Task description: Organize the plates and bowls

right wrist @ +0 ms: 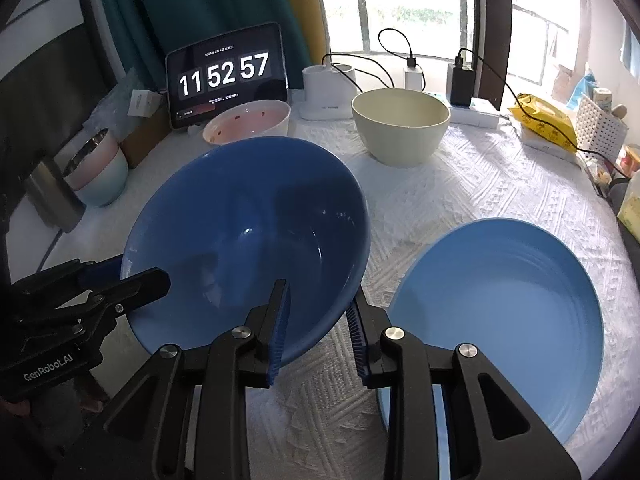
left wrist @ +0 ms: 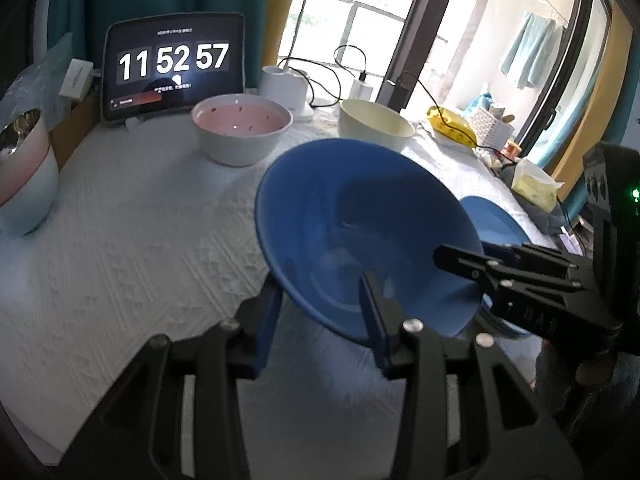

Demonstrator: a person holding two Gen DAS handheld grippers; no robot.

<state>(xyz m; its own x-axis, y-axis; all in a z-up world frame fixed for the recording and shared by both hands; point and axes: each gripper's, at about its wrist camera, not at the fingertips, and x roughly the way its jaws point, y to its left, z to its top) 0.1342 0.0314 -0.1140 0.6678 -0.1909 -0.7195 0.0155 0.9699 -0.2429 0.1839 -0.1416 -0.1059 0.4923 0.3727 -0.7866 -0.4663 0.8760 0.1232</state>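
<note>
A dark blue bowl (left wrist: 360,220) (right wrist: 248,232) hangs tilted above the white tablecloth, held by its rim from two sides. My left gripper (left wrist: 320,316) is shut on the near rim, one finger inside the bowl and one outside; in the right wrist view the left gripper (right wrist: 132,276) clamps the bowl's left edge. My right gripper (right wrist: 318,320) is shut on the rim's lower right part, and the left wrist view shows the right gripper (left wrist: 464,258) at the bowl's right edge. A light blue plate (right wrist: 500,312) (left wrist: 492,216) lies on the table just right of the bowl.
A pink-lined bowl (right wrist: 248,122) and a cream bowl (right wrist: 400,124) stand further back. Stacked pink-and-blue cups (right wrist: 100,172) sit at the left edge. A tablet clock (right wrist: 224,76), chargers with cables, a yellow packet (right wrist: 548,120) and a white basket line the back and right.
</note>
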